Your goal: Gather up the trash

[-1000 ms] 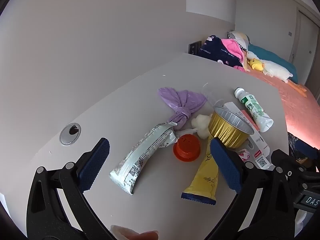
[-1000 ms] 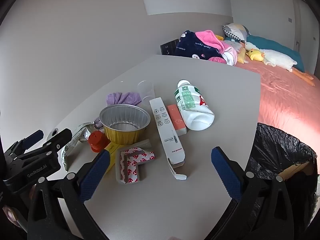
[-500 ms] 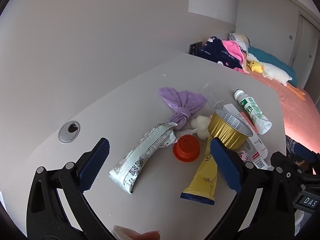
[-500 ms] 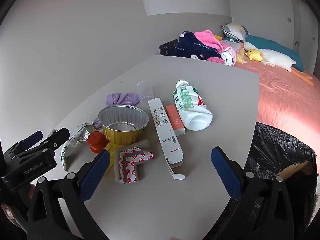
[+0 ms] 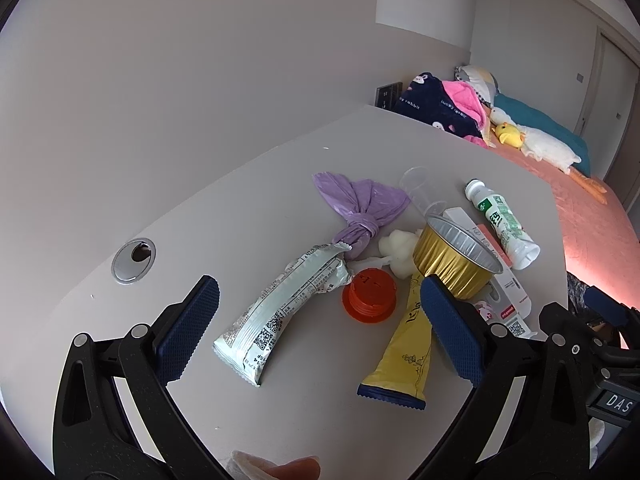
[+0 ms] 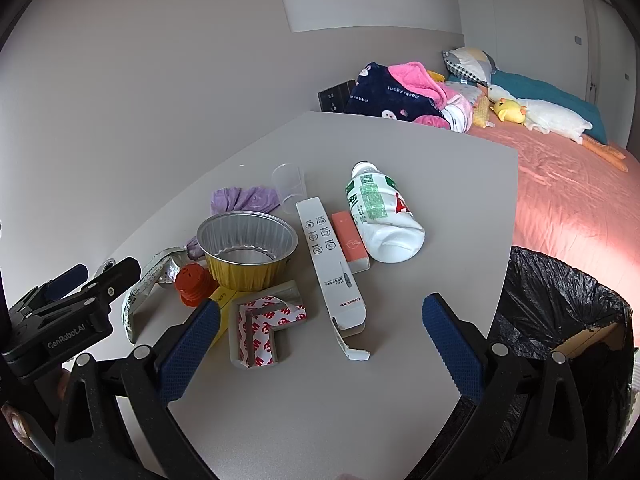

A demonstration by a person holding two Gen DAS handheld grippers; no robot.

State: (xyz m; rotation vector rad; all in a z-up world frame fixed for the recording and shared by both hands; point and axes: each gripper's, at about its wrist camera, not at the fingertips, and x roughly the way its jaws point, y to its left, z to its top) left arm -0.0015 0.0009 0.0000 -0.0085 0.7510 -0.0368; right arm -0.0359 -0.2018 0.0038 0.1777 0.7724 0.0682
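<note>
Trash lies on the grey table (image 5: 240,208). In the left wrist view: a silver wrapper (image 5: 284,312), an orange cap (image 5: 370,296), a yellow tube (image 5: 404,344), a knotted purple bag (image 5: 360,208), a gold foil cup (image 5: 456,256), a white bottle (image 5: 502,220). My left gripper (image 5: 316,320) is open and empty above the wrapper. In the right wrist view: the foil cup (image 6: 248,248), a long white box (image 6: 330,264), a pink box (image 6: 350,240), the bottle (image 6: 380,212), an L-shaped foam piece (image 6: 260,320). My right gripper (image 6: 320,340) is open and empty above the white box's near end.
A bin lined with a black bag (image 6: 560,312) stands right of the table's edge. A clear plastic cup (image 6: 290,192) lies behind the boxes. A cable grommet (image 5: 134,260) sits in the table at left. A bed with soft toys (image 6: 540,116) is beyond.
Both grippers have drifted slightly; the trash sits a little lower and to the left in the right wrist view. Nothing was taken hold of.
</note>
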